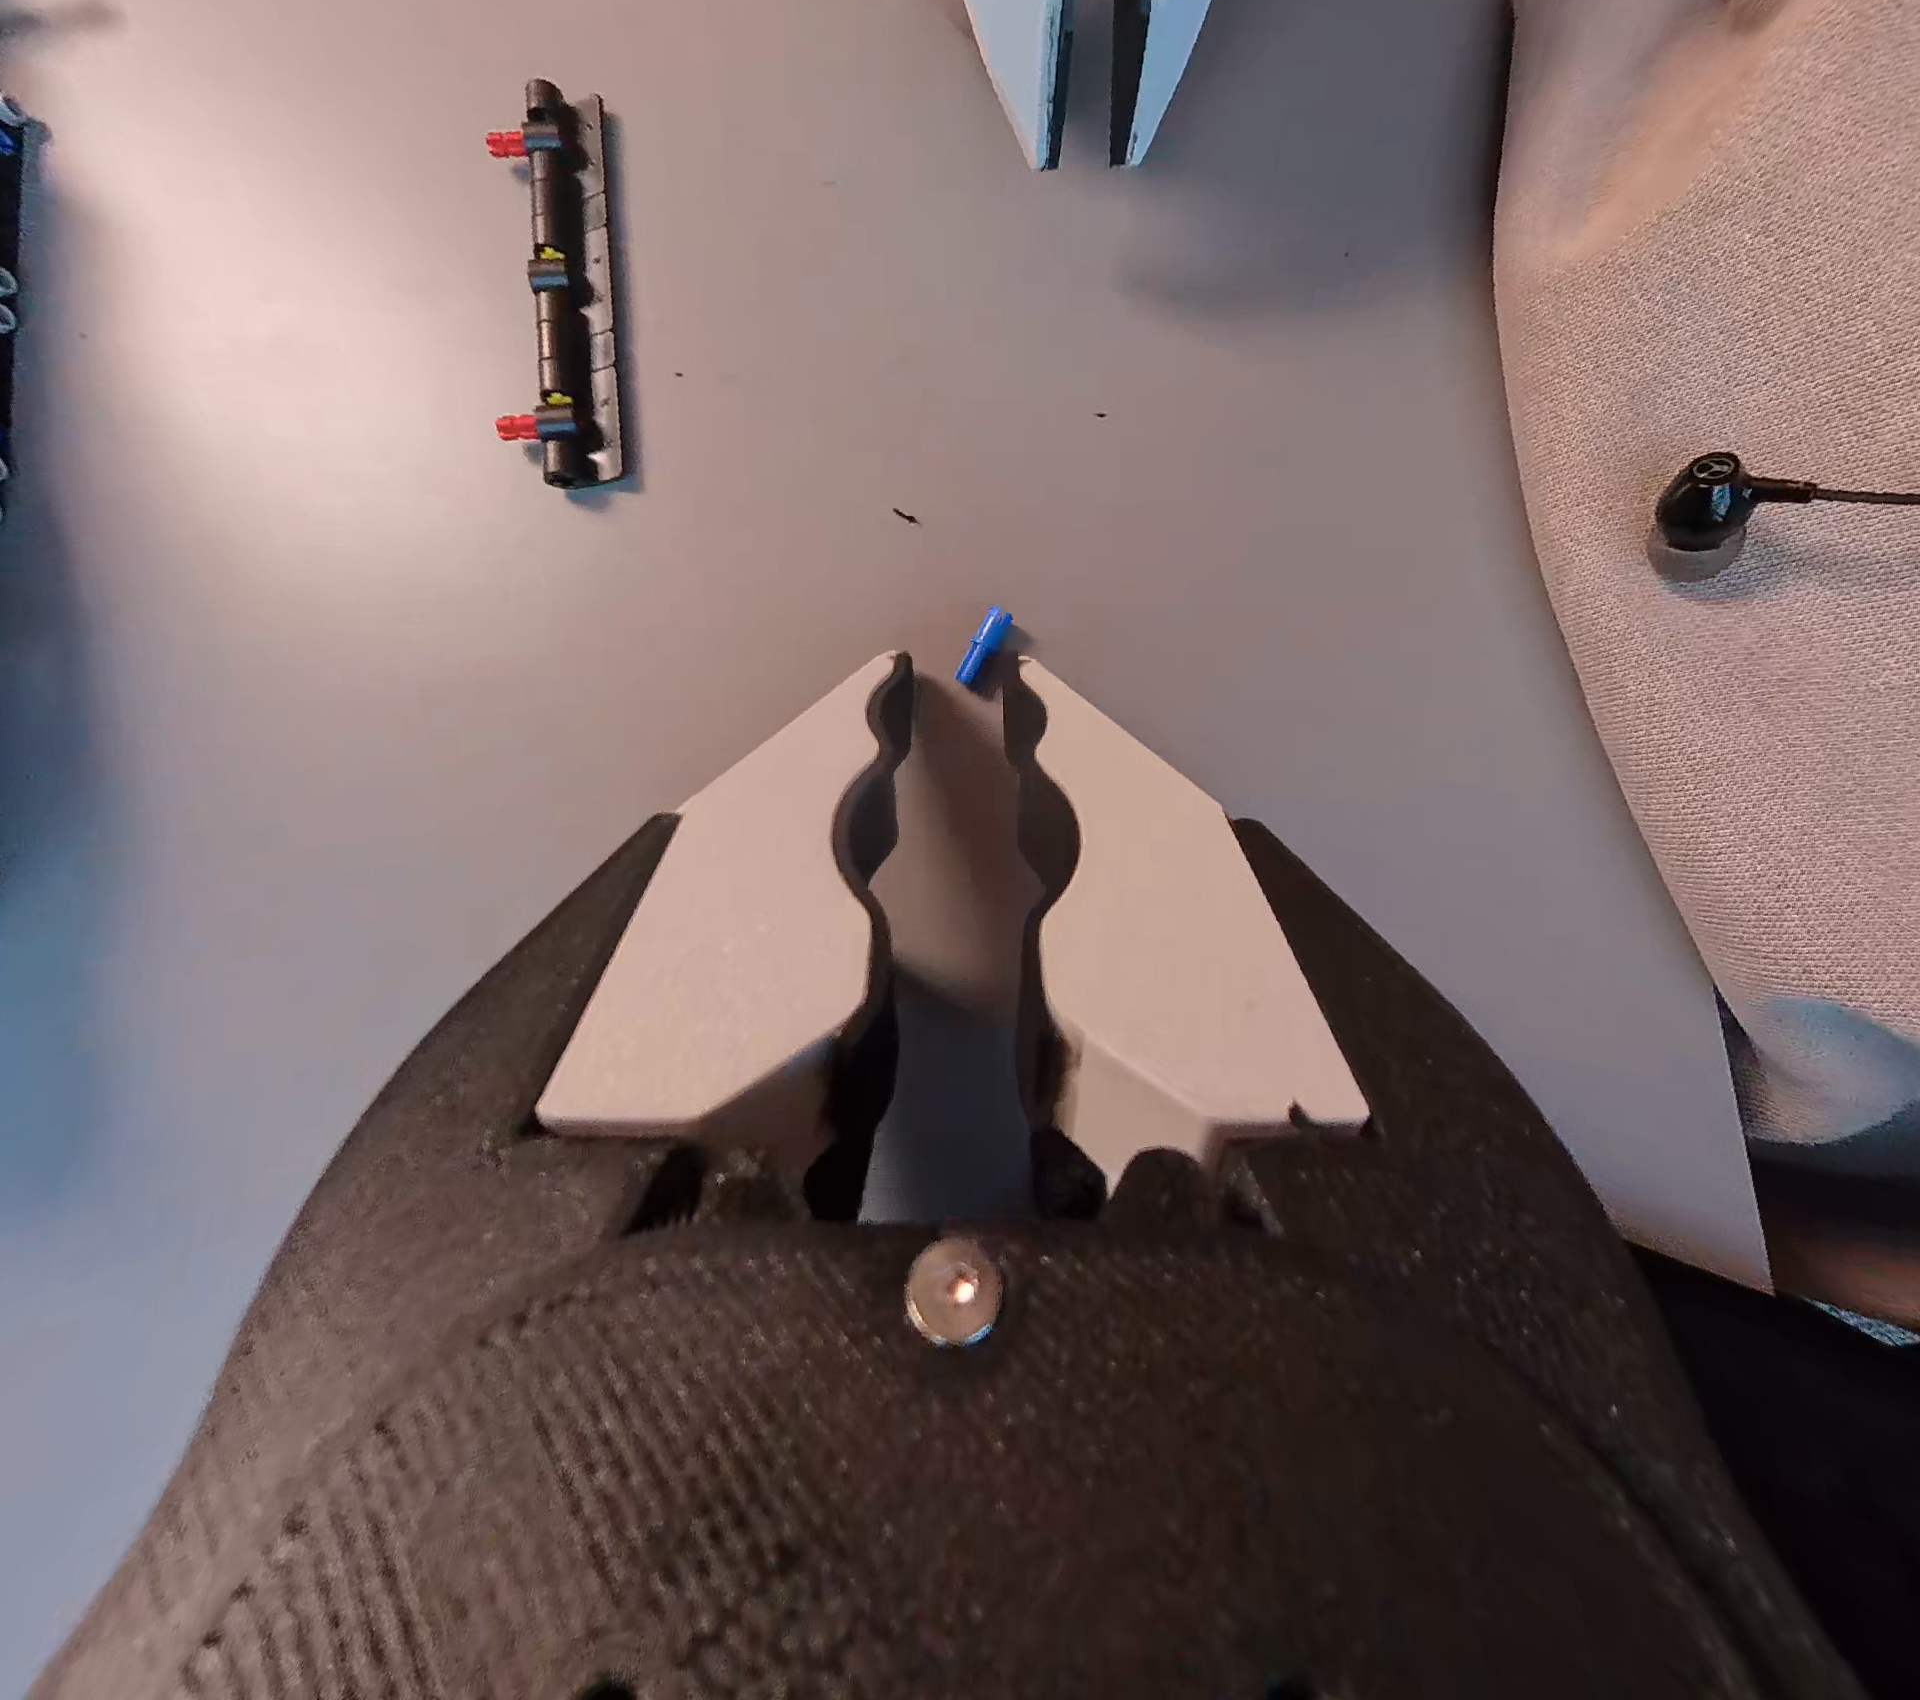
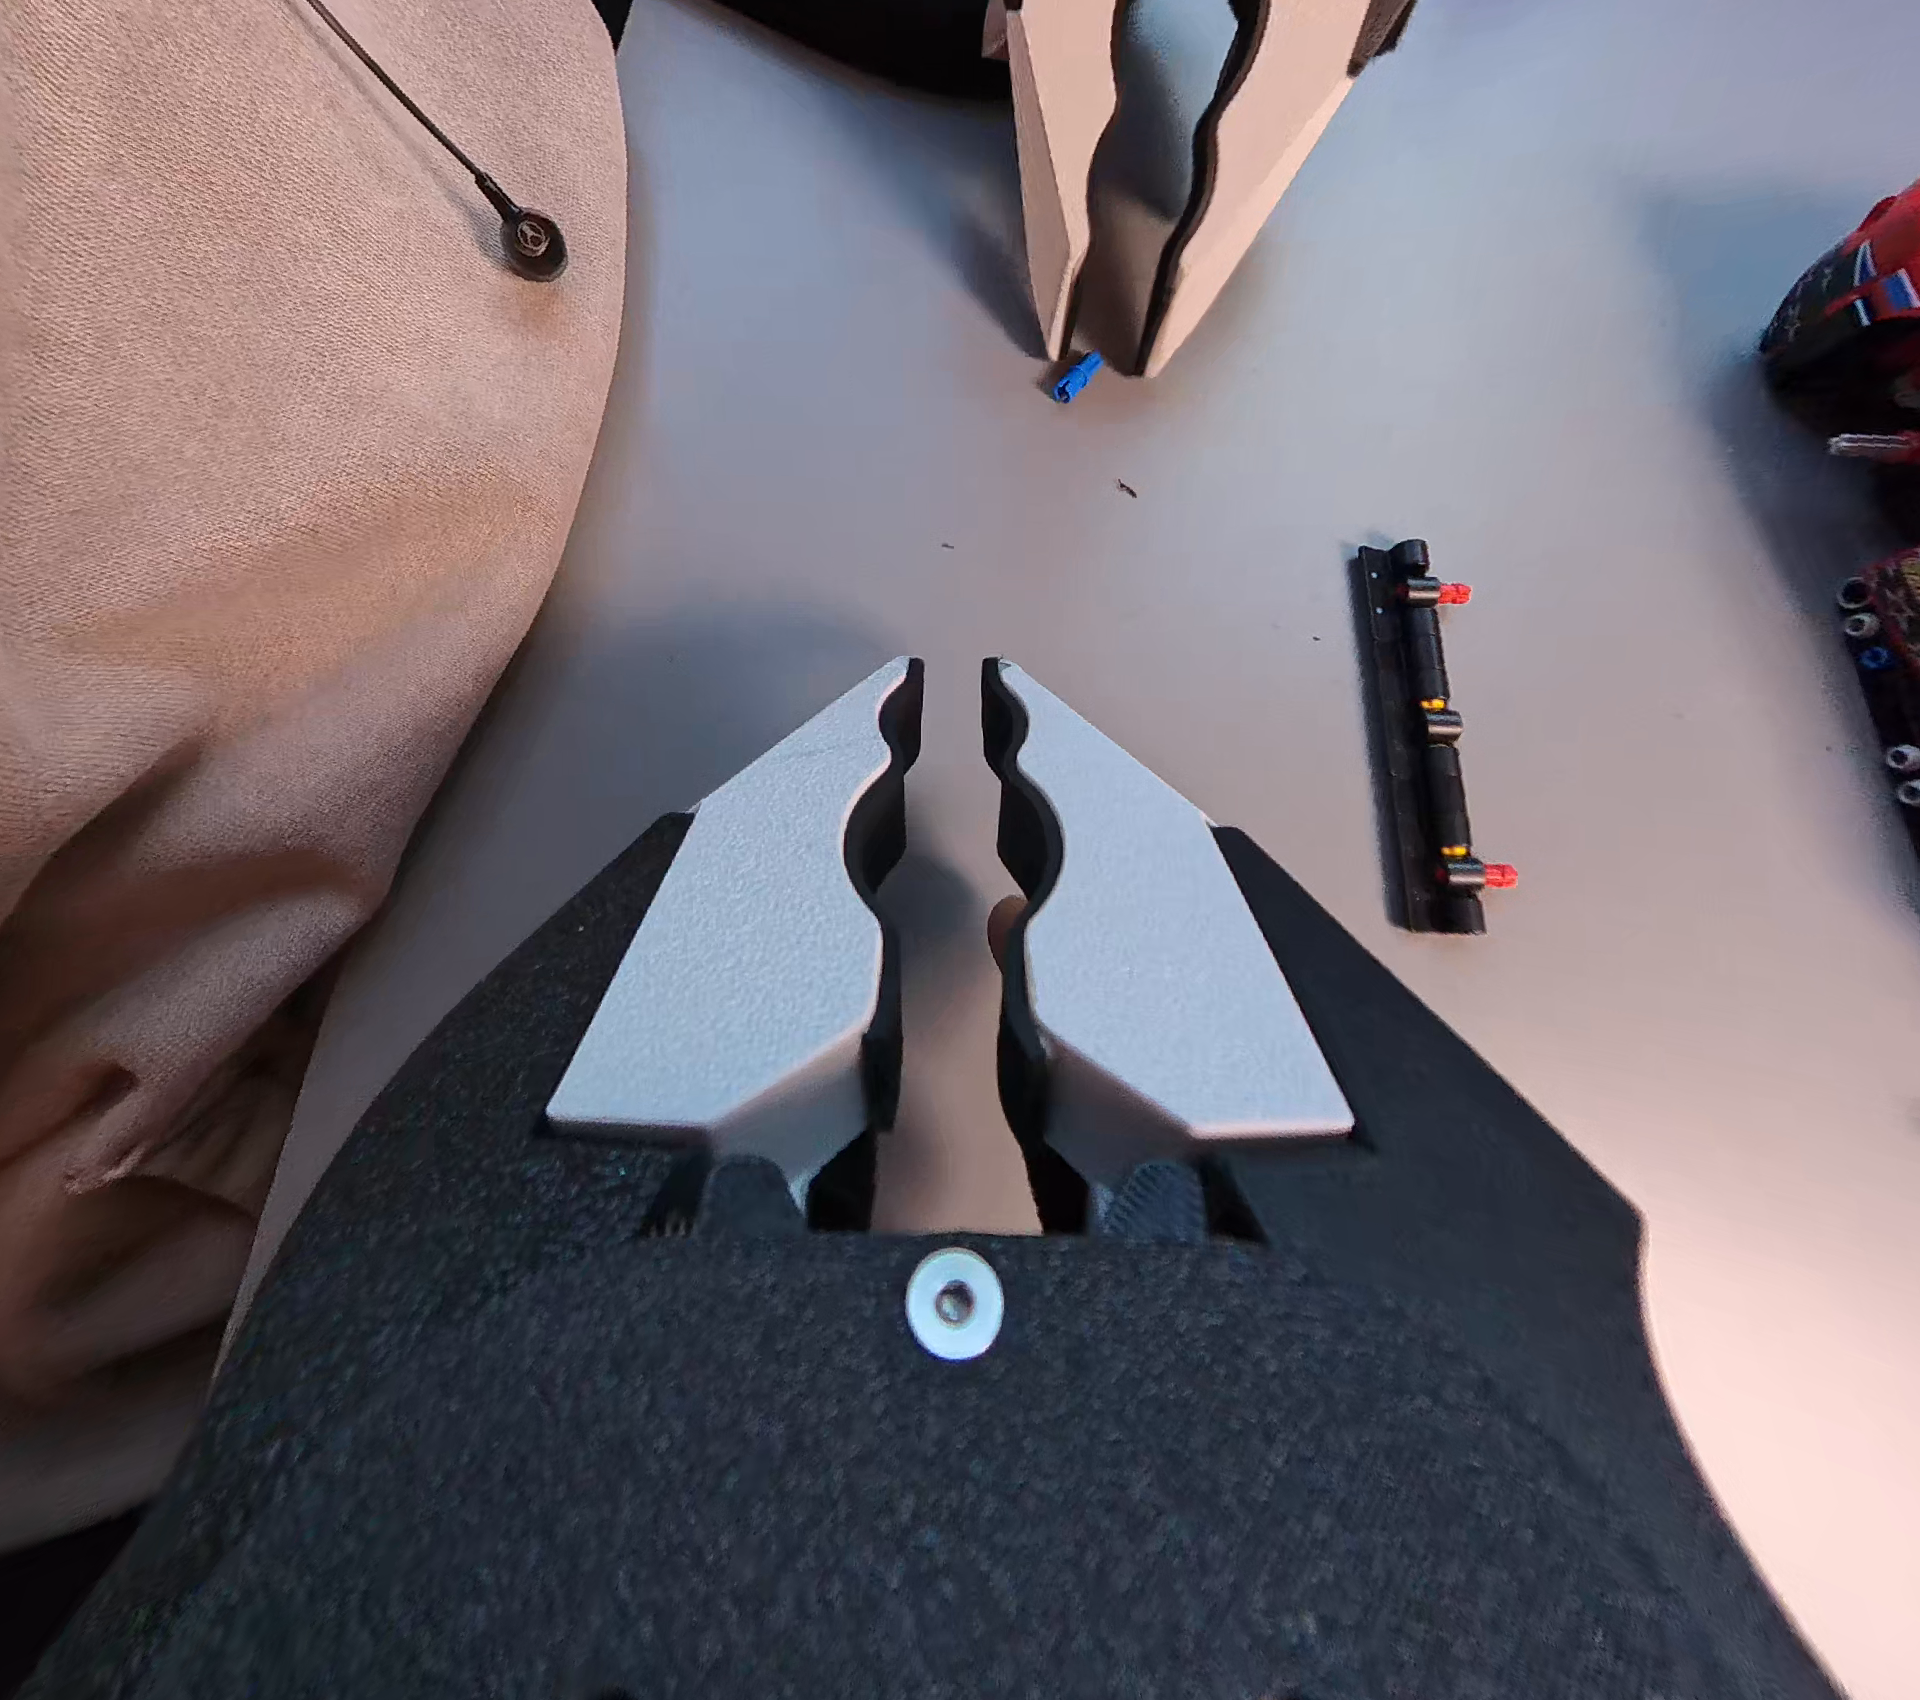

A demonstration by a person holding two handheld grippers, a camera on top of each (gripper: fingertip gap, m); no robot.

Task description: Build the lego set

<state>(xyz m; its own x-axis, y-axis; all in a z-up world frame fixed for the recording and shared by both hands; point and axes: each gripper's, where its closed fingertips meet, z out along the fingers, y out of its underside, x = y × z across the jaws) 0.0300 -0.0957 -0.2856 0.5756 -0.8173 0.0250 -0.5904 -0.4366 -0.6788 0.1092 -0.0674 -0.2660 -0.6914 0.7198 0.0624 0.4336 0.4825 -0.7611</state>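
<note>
left gripper [image 1: 961, 663] has its jaws apart by a narrow gap, nothing between them, tips down near the table [image 1: 312, 715]. blue pin [image 1: 984, 634] lies flat on the table just past the tips, close to the right finger, at 12 o'clock in the left wrist view. in the right wrist view the pin [image 2: 1075, 377] sits at the far gripper's tips, 12 o'clock; whether a tip touches it i cannot tell. right gripper [image 2: 953, 665] jaws also slightly apart, empty, above the table. black beam assembly [image 1: 571, 289] with red pins lies flat, well apart from both grippers, 10 o'clock in left view, 2 o'clock in right view [image 2: 1429, 736]. beige sleeve [image 2: 260, 507] with an earbud [image 2: 532, 242] at 9 to 10 o'clock in right view.
</note>
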